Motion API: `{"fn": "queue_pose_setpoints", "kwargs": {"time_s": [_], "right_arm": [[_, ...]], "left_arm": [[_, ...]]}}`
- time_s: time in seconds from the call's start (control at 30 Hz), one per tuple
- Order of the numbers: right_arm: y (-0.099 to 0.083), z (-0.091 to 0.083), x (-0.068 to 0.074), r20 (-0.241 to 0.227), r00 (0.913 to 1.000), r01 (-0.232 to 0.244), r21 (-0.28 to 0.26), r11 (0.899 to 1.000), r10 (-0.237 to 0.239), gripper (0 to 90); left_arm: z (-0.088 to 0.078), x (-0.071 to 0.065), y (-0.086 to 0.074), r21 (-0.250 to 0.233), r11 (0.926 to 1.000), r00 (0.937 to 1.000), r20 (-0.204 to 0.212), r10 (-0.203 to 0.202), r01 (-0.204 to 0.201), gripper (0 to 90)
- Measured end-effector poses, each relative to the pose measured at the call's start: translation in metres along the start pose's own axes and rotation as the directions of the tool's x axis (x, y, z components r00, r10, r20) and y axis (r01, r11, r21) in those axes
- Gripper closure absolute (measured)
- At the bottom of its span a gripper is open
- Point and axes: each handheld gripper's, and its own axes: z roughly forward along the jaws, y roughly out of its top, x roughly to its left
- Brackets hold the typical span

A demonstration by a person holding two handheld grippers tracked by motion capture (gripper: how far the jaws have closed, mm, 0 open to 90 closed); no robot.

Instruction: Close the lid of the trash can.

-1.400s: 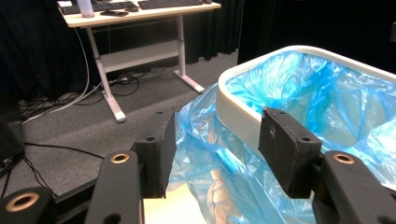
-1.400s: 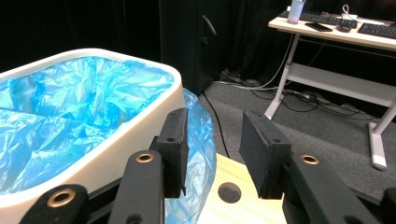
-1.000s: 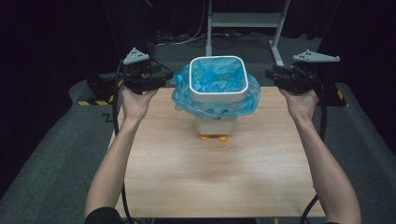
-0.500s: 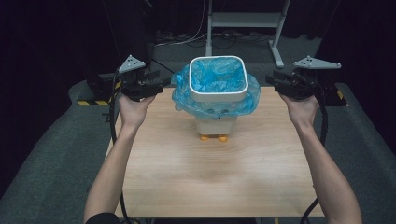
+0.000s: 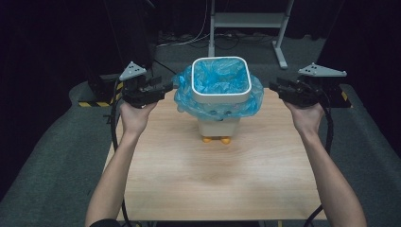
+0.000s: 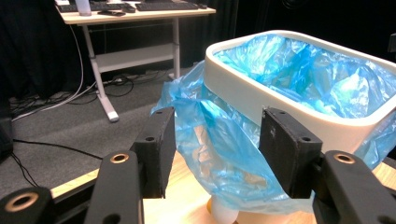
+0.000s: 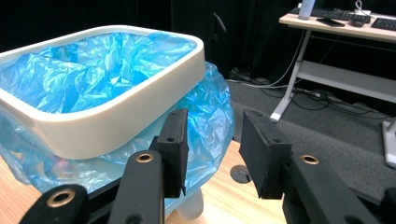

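1. The left gripper (image 5: pixel 166 88) hangs released just left of the bin (image 5: pixel 220 97); the right gripper (image 5: pixel 276 86), also released, is farther off to its right.
2. The bin is smooth white plastic, rounded-square, standing upright mid-table (image 5: pixel 217 179), mouth up.
3. A crinkly, translucent blue bag (image 5: pixel 221 78) lines it and spills over the sides.

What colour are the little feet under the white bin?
Orange; the feet show best in the high view, under the bin.

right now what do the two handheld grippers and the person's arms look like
The left gripper and the right gripper are matte black, each with two flat rectangular jaws on bars with brass-ringed holes. Each has a grey three-cornered plate on top and trails a black cable. The forearms are bare, with no sleeves or gloves in sight.
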Motion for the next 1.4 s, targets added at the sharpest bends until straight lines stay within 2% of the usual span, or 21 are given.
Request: {"fn": "queue_pose_setpoints", "kwargs": {"time_s": [0.13,0.4,1.4], "right_arm": [[0.000,-0.004,0.002,-0.002,1.0000,0.002,-0.014,1.000,-0.002,61.9],[-0.010,-0.006,0.001,-0.005,0.9999,-0.011,-0.007,1.000,0.011,61.9],[-0.041,-0.010,-0.003,-0.017,0.9983,-0.056,-0.005,0.998,0.056,61.7]], "left_arm": [[-0.002,-0.002,-0.003,-0.005,1.0000,1.0000,-0.002,0.001,-0.001,46.1],[-0.006,-0.002,-0.008,-0.014,0.9999,1.0000,0.004,-0.006,0.006,46.1],[-0.010,-0.005,-0.036,0.006,0.9999,0.9999,-0.002,-0.014,0.014,46.0]]}}
